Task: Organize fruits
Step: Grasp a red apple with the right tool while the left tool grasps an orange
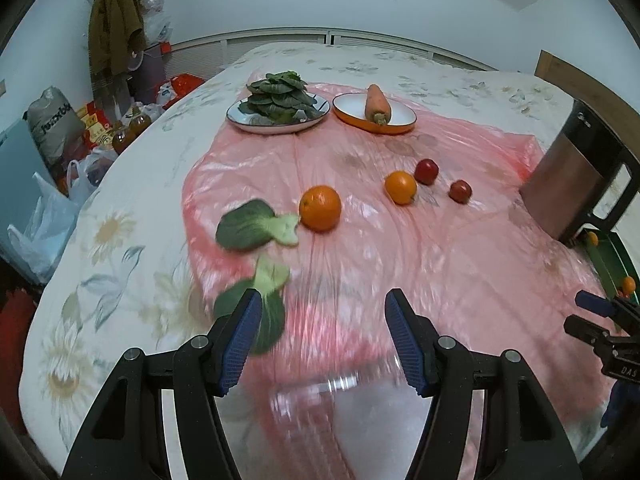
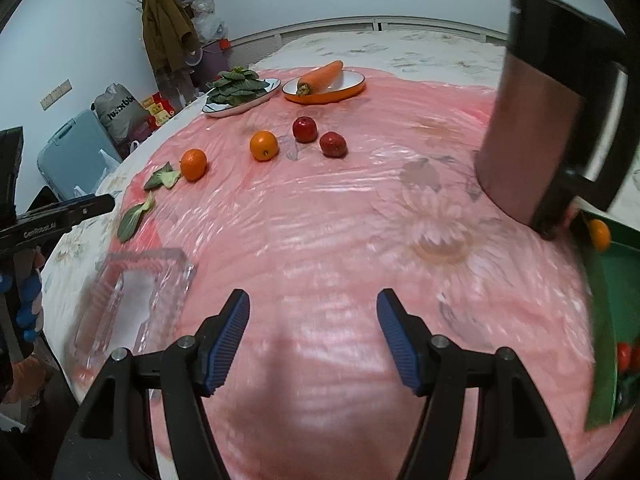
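Both grippers pointed steeply down over the pink plastic sheet (image 2: 340, 208) that covered the flowered bedspread (image 1: 112, 264). The left gripper (image 1: 320, 304) had its blue pads spread apart with nothing between them; the right gripper (image 2: 314, 304) stood equally spread and empty.

Two oranges (image 1: 320, 208) and two red apples (image 1: 426, 171) lay loose near the sheet's middle, with two stray green leaves (image 1: 248, 230) toward its left edge. At the far edge sat a plate of greens (image 1: 276, 118) and an orange-rimmed dish (image 1: 374, 124) holding a carrot (image 1: 377, 104). A clear glass tray (image 2: 132, 300) rested near the front left corner, a dark jug (image 2: 548, 120) at the right edge, beside a green bin (image 2: 604, 320). A coat (image 1: 114, 20) hung by the wall.
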`<action>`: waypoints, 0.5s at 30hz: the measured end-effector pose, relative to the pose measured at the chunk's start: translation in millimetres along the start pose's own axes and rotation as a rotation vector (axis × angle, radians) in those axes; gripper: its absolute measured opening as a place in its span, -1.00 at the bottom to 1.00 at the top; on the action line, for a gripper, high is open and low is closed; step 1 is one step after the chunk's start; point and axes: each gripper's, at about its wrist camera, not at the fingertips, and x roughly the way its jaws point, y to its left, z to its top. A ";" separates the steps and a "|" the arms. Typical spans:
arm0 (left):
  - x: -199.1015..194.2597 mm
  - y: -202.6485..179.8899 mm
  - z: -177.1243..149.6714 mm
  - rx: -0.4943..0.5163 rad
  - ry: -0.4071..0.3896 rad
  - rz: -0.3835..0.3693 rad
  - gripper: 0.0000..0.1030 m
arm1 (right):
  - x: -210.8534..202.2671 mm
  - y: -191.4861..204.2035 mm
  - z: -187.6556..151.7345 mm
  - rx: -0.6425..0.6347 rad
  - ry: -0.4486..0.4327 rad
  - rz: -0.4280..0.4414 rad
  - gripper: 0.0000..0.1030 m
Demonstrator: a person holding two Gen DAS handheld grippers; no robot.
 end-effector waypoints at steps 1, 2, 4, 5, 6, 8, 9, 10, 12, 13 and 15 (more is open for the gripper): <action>8.1 -0.3 6.0 0.007 0.000 -0.004 0.13 | 5.8 -0.4 4.0 -0.004 0.001 0.003 1.00; 14.0 -0.9 10.3 0.012 0.001 -0.007 0.13 | 10.9 -1.3 8.1 -0.008 0.001 0.003 1.00; 24.8 -3.0 18.4 0.021 0.002 -0.011 0.13 | 22.9 -3.2 19.3 -0.015 -0.002 0.001 1.00; 31.6 -4.5 23.6 0.030 -0.001 -0.015 0.13 | 26.7 -3.8 23.5 -0.017 -0.003 0.003 1.00; 34.7 -6.1 25.9 0.034 -0.003 -0.016 0.13 | 33.3 -4.6 31.4 -0.023 -0.006 0.006 1.00; 46.3 -8.7 34.2 0.047 -0.006 -0.016 0.13 | 42.7 -4.6 44.8 -0.036 -0.016 0.011 1.00; 52.9 -9.5 38.6 0.055 -0.005 -0.013 0.13 | 47.0 -4.9 50.9 -0.040 -0.019 0.016 1.00; 58.1 -9.6 42.0 0.061 -0.005 -0.009 0.13 | 53.0 -5.1 59.7 -0.047 -0.023 0.022 1.00; 67.1 -9.2 46.6 0.069 -0.003 0.002 0.13 | 64.3 -5.1 76.1 -0.066 -0.033 0.028 1.00; 72.8 -8.0 49.2 0.073 -0.002 0.008 0.13 | 70.0 -5.3 83.4 -0.073 -0.035 0.031 1.00; 82.2 -4.3 52.6 0.075 0.004 0.015 0.13 | 83.0 -5.4 97.0 -0.094 -0.034 0.031 1.00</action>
